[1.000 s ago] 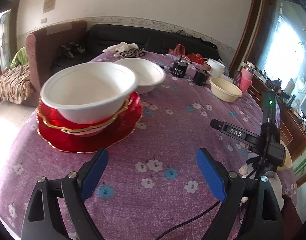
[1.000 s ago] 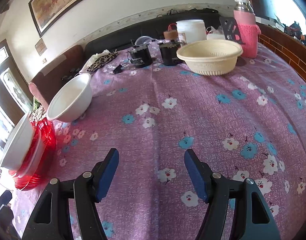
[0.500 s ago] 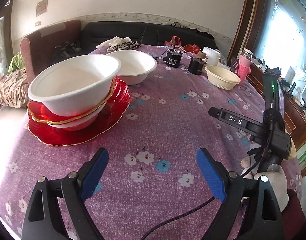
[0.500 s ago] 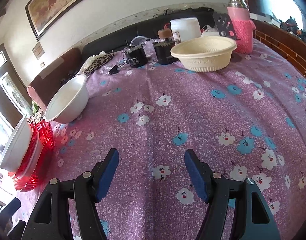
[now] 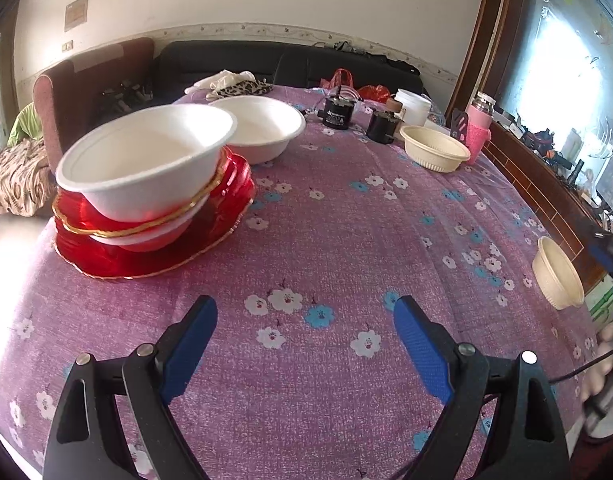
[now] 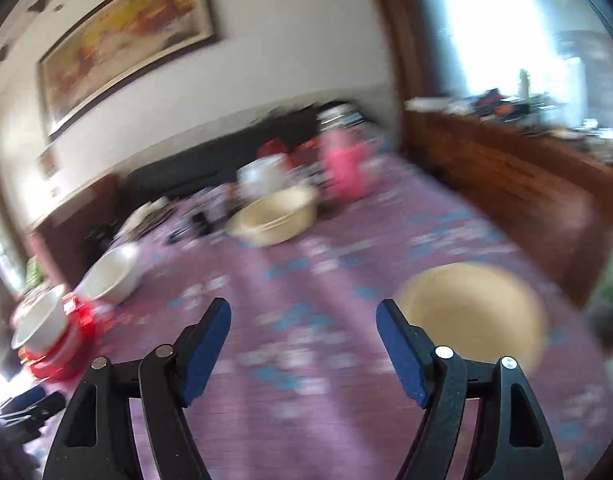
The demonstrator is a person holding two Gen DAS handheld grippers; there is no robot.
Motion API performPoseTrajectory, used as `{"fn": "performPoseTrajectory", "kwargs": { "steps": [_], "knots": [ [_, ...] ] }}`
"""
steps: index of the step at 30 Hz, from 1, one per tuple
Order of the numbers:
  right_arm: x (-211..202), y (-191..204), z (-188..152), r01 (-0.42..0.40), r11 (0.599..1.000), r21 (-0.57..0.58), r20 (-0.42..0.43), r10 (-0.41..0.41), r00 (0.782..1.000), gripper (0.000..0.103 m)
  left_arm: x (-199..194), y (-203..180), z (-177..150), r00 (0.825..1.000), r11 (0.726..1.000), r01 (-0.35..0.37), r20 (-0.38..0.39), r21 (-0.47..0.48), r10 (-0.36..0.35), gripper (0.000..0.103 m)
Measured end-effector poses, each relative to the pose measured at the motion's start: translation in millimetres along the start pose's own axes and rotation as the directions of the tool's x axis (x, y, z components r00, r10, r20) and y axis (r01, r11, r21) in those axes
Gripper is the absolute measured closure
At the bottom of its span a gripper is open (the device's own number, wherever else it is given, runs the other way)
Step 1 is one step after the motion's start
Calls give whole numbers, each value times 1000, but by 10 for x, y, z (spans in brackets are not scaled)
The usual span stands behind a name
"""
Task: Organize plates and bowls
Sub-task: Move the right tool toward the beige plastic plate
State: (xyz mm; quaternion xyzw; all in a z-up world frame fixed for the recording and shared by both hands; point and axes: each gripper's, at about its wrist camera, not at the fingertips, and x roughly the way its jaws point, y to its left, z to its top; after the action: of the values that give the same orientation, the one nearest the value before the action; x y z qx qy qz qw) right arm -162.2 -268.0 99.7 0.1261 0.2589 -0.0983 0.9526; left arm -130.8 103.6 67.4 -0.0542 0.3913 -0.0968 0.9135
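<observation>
Purple flower tablecloth. Red plates with white bowl stacked upper left. Three bowls left loose. Left gripper, right gripper both spread, holding nothing.

You're in somebody's living room, pretty clearly: black sofa along the wall, armchair next to it, a framed painting above, and a counter under a flowery purple cloth.

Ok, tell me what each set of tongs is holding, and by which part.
Nothing. The left tongs and right tongs are both open and empty above the tablecloth.
</observation>
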Motion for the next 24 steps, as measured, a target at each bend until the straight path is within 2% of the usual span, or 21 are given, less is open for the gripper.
{"fn": "performPoseTrajectory", "kwargs": {
  "steps": [3,5,7,10,14,17,24],
  "knots": [
    [-177,-527,80,120,989,82,36,-123,992,18,22,-50,-2,1000,1000,22,-8,2,-22,14],
    [-204,-915,108,210,963,167,16,-216,976,18,26,-87,-1,999,999,39,-14,4,-39,14],
    [-210,-1214,100,235,939,250,-13,-239,971,18,28,-132,0,999,999,36,-16,15,-36,14],
    [-110,-1610,28,245,904,351,-88,-229,969,18,28,-201,2,999,999,34,-18,26,-33,14],
    [67,-1842,-78,231,884,406,-158,-181,971,18,33,-310,-5,999,998,33,-22,45,-32,14],
    [166,-1846,-151,212,887,409,-179,-150,972,18,45,-391,-19,999,997,34,-31,63,-32,14],
    [420,-1750,-168,210,906,367,-222,-134,966,18,33,-399,-37,999,998,37,-32,59,-35,14]
  ]
}}
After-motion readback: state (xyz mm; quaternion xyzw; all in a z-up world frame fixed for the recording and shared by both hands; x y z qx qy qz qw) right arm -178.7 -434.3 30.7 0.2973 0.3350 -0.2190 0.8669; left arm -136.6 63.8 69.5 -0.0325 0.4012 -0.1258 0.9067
